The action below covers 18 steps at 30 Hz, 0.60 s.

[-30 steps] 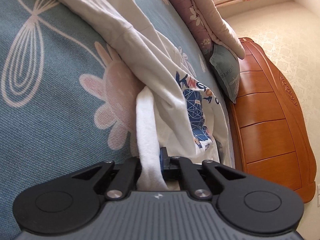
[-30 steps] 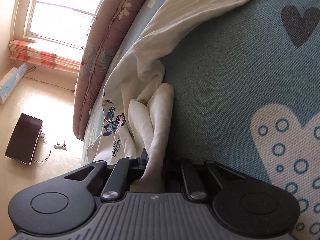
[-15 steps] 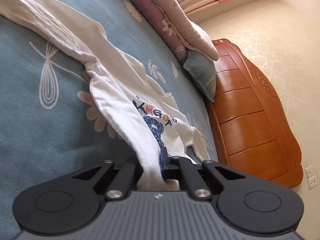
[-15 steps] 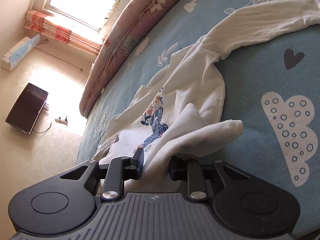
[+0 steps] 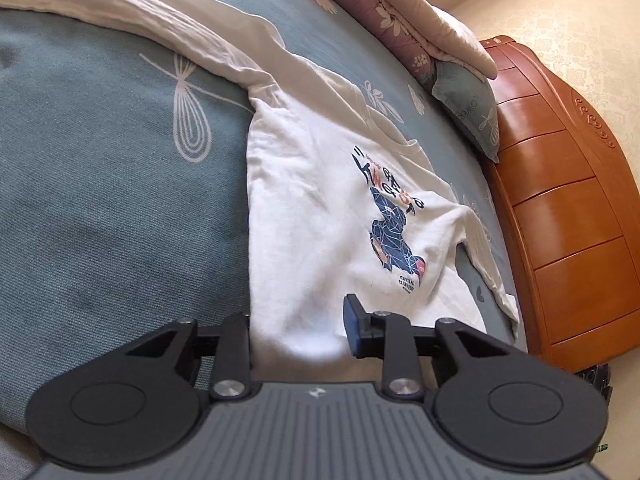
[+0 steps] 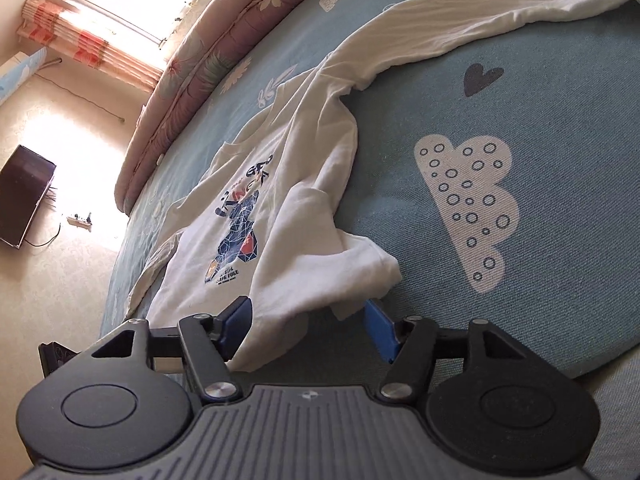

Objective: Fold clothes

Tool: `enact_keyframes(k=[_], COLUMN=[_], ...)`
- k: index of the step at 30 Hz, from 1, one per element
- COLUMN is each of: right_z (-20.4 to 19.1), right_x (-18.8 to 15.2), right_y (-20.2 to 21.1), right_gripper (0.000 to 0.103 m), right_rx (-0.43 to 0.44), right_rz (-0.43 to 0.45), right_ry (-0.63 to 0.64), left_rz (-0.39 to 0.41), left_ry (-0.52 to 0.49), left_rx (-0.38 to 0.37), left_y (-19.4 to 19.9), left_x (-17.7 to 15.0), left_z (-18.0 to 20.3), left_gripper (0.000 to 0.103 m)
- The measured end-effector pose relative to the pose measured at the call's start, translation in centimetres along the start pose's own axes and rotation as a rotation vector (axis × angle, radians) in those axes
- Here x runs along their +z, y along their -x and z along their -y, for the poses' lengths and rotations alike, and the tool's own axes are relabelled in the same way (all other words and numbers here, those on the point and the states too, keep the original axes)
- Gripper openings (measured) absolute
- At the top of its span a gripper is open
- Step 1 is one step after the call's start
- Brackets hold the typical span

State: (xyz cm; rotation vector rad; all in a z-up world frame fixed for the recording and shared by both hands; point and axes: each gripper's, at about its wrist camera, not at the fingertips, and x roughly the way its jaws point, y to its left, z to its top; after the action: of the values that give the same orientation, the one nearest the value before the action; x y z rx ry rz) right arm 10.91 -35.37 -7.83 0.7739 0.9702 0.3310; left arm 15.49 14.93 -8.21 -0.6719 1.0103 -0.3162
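Lying spread on the blue-green patterned bedspread is a white long-sleeved T-shirt w/ a blue graphic print on the chest. Left wrist view alone takes in the wooden headboard, a grey-green pillow and the folded pink floral quilt by it; right wrist view alone shows the sunlit window w/ a striped curtain, a dark flat screen leaning on the floor, a power strip, and one long sleeve stretched out toward the top right. Left gripper: jaws have just been opening and now stand a little apart, shirt hem lying between them, cloth against the left finger but clear of the blue pad on the right one, so released. Right gripper: jaws have just been opening too, now wide; bunched corner of the shirt droops between the blue pads, nothing clamped.
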Motion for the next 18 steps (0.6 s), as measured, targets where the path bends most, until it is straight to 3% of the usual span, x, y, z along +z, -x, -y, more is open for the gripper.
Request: enact_keyframes(k=[4, 11, 14, 18], right_z=[0.8, 0.2, 0.2, -0.3], right_x=[-0.5, -0.7, -0.4, -0.8], right_y=[-1.9, -2.8, -2.6, -3.1], right_gripper=[0.069, 0.072, 0.073, 0.076], right_rx=[0.018, -0.001, 0.015, 0.105], right_rz=[-0.036, -0.029, -0.038, -0.118], right_ry=[-0.041, -0.001, -0.005, 0.012], left_rz=[-0.017, 0.072, 0.077, -0.014], left_ry=[-0.007, -0.166, -0.169, -0.227], left_rx=[0.064, 0.367, 0.332, 0.172], left_y=[-1.3, -0.6, 0.1, 0.2], left_x=[0.3, 1.5, 1.9, 0.3], left_z=[-0.2, 1.6, 2.4, 5.1], left_gripper=[0.037, 0.042, 0.042, 0.044])
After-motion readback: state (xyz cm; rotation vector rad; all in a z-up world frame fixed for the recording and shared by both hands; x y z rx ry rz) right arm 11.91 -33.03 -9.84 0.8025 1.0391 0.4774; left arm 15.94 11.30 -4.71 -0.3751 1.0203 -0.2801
